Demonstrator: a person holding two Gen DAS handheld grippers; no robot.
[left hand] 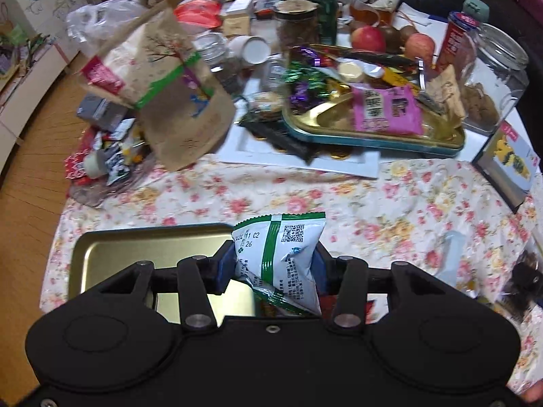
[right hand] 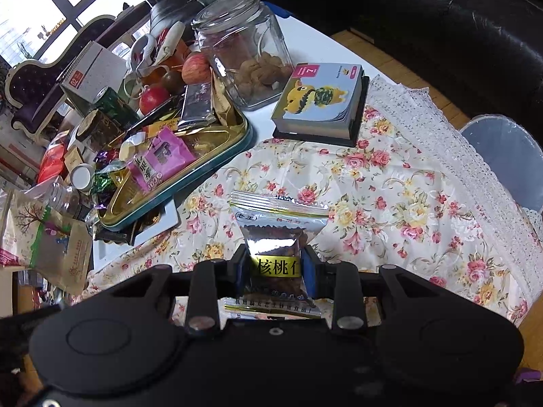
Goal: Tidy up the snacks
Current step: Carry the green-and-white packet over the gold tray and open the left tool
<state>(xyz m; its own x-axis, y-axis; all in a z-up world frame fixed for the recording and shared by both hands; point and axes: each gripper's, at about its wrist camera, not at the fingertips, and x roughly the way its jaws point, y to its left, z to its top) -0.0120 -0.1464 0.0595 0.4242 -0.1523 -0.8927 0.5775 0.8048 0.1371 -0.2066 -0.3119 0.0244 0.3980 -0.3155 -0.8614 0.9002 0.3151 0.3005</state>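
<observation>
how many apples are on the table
2, both behind the far edge of the gold snack tray: one red apple toward the green can, another apple beside the red-labelled bottle. More may be hidden in the clutter.

A floral cloth [right hand: 390, 183] covers the table ahead of the claw. On it, far ahead-left, sit a snack tray [right hand: 190, 173] and jar [right hand: 244, 51]; a calendar [right hand: 322, 101] lies ahead-right.

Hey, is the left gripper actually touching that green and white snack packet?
Touching. In the left wrist view, both fingers of the left gripper press against the sides of the green and white snack packet, pinching it.
</observation>
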